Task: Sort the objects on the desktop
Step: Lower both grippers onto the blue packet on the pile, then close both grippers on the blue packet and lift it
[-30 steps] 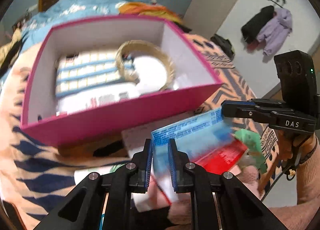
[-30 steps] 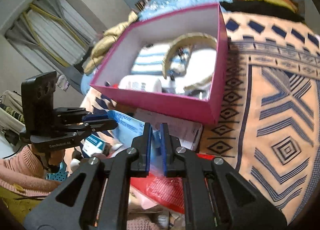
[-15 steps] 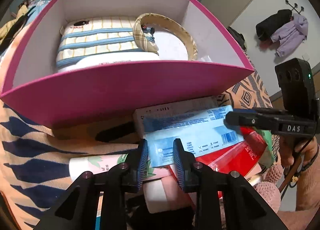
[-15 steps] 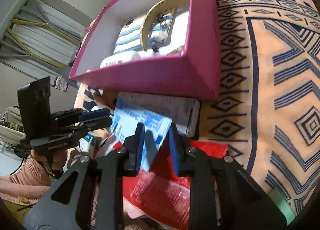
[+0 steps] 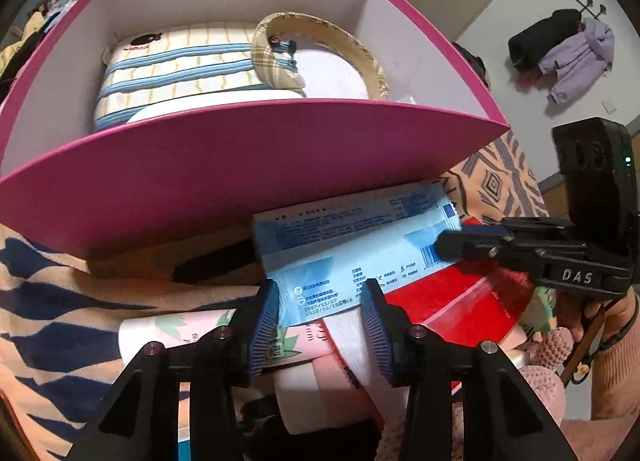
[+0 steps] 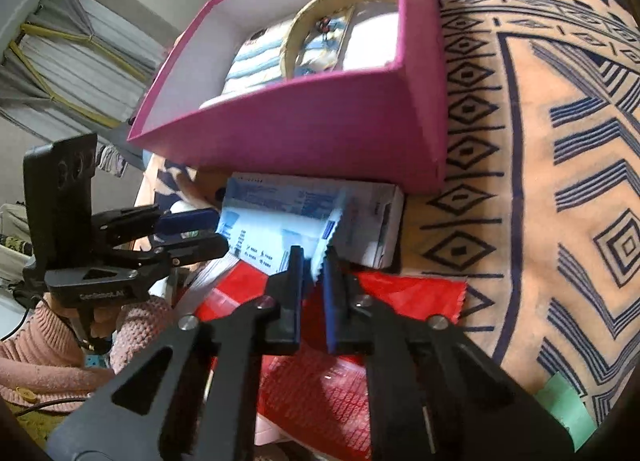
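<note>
We see a table covered by an orange cloth (image 6: 520, 189) with dark blue geometric patterns, filling the right half of the right wrist view. On it stands a pink box (image 5: 248, 165) with a white interior, holding a striped zip pouch (image 5: 176, 73) and a woven ring (image 5: 320, 45).

Just below the box, in the middle of both frames, a light blue packet (image 5: 340, 261) lies across a white carton (image 6: 372, 221). The left gripper (image 5: 320, 301) has its jaws apart on either side of the packet's near edge, not pressing it. The right gripper (image 6: 314, 273) has its jaws narrowly apart around the packet's serrated end; we cannot tell whether they pinch it. A red bag (image 6: 332, 389) lies under the packet, and a white tube with a green leaf print (image 5: 172, 333) sits at lower left of the left wrist view.

For the room: at upper right of the left wrist view, a black coat and a lilac jacket (image 5: 576, 49) hang on wall hooks. At upper left of the right wrist view are pale curtains (image 6: 68, 61). Pink knitted sleeves (image 6: 48, 345) show behind the grippers.
</note>
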`<action>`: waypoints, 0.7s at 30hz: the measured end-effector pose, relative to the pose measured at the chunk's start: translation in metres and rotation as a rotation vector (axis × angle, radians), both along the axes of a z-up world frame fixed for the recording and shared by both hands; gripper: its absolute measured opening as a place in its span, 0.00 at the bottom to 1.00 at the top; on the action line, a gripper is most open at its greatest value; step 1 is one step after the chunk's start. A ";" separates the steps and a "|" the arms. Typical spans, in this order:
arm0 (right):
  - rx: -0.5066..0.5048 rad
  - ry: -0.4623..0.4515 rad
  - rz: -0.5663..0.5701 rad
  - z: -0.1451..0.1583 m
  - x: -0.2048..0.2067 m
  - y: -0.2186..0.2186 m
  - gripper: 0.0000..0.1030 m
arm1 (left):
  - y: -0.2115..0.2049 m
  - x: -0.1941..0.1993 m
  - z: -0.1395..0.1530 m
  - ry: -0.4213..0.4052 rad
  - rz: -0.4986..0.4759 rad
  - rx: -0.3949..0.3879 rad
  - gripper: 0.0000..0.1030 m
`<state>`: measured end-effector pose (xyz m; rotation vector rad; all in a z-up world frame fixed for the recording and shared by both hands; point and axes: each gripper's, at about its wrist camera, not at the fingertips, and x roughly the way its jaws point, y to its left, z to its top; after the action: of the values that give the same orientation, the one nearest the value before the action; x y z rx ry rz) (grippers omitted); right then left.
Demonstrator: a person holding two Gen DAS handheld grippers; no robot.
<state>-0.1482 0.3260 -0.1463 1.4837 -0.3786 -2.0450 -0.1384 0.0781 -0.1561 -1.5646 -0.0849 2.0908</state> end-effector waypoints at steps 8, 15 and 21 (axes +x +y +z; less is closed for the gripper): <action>-0.169 -0.032 -0.073 0.000 0.005 0.032 0.03 | -0.003 0.007 0.005 -0.002 -0.001 0.025 0.42; -0.217 -0.111 -0.201 -0.025 0.012 0.078 0.03 | 0.019 0.010 0.008 -0.003 -0.054 0.029 0.44; -0.131 -0.071 -0.205 -0.022 0.009 0.085 0.03 | 0.041 0.000 0.002 -0.041 -0.111 0.012 0.45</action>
<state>-0.1391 0.4115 -0.1684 1.4916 -0.7060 -2.0823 -0.1380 0.1189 -0.1545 -1.5693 -0.0248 1.9701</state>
